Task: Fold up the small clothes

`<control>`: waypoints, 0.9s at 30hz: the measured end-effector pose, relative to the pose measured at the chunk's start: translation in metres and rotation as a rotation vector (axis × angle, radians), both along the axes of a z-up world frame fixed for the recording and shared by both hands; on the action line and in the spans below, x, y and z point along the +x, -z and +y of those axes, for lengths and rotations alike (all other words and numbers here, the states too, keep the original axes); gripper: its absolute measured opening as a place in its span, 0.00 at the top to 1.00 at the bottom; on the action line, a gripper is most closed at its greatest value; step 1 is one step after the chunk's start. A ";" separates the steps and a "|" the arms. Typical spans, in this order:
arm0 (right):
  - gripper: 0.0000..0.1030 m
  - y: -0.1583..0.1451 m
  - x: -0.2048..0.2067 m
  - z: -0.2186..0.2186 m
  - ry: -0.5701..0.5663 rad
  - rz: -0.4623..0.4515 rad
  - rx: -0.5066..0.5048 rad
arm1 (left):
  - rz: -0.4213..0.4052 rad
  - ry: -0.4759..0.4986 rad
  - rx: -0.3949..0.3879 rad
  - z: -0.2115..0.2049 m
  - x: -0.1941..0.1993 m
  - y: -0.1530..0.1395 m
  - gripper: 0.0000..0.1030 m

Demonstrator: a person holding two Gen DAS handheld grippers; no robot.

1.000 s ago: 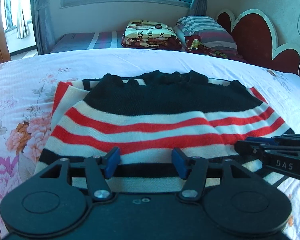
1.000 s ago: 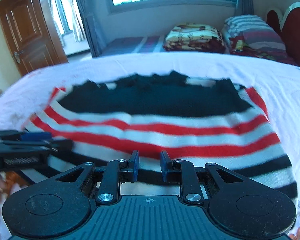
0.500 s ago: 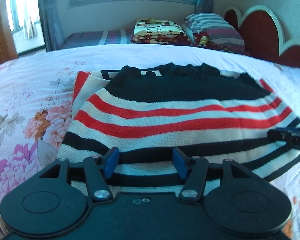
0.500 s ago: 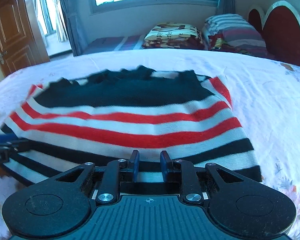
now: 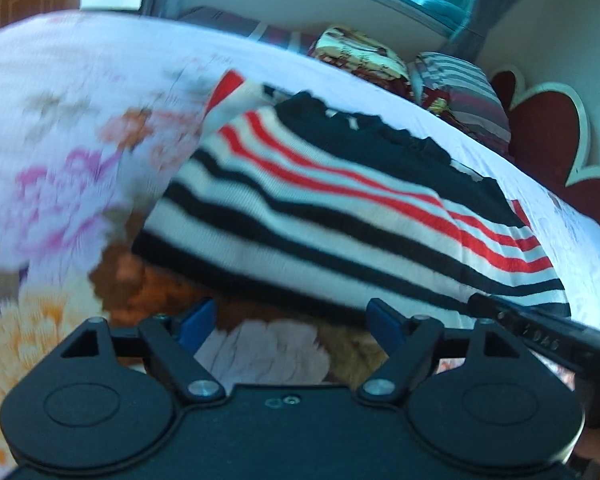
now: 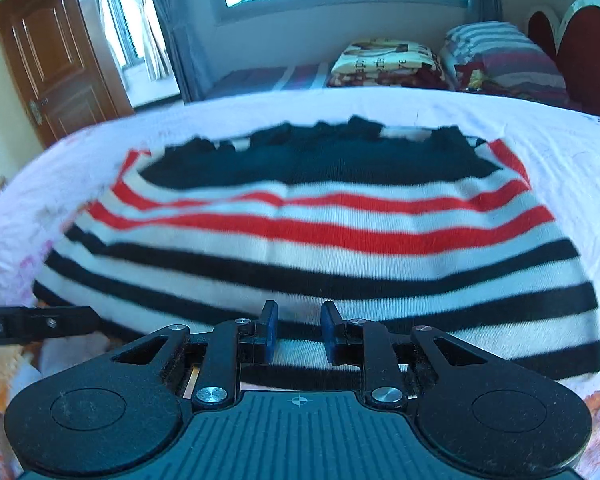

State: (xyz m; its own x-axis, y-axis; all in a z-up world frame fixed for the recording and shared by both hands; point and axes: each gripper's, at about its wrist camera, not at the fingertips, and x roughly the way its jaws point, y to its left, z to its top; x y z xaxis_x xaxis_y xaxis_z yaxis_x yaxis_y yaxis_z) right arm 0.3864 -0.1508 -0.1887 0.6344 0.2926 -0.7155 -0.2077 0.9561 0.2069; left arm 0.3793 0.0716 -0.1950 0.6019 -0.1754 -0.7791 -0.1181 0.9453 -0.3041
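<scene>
On the flowered bedspread (image 5: pixel 60 184), short of the pillows, the striped sweater (image 6: pixel 320 232) lies folded into a flat block, sleeves seemingly tucked in; a further fold may be left. The left gripper (image 5: pixel 288 322), whose jaws have just been opening, stands wide apart over bare bedspread, just clear of the hem. The right gripper (image 6: pixel 298 334) hangs over the near hem, jaws narrowly apart; whether they pinch it I cannot tell.
</scene>
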 end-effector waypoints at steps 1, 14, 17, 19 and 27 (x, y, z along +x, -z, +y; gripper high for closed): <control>0.77 0.003 0.000 0.002 -0.007 -0.003 -0.015 | 0.006 -0.014 -0.018 0.002 -0.001 0.004 0.21; 0.45 -0.014 0.012 0.008 -0.008 -0.097 -0.042 | -0.071 -0.257 -0.538 0.041 0.017 0.034 0.12; 0.45 -0.015 0.023 0.006 0.005 -0.103 -0.021 | -0.104 -0.294 -0.594 0.046 0.023 0.040 0.17; 0.45 -0.017 0.030 0.005 0.014 -0.118 -0.009 | -0.125 -0.313 -0.625 0.048 0.028 0.045 0.28; 0.45 0.009 0.055 0.016 0.022 -0.089 -0.090 | -0.142 -0.356 -0.633 0.054 0.038 0.060 0.67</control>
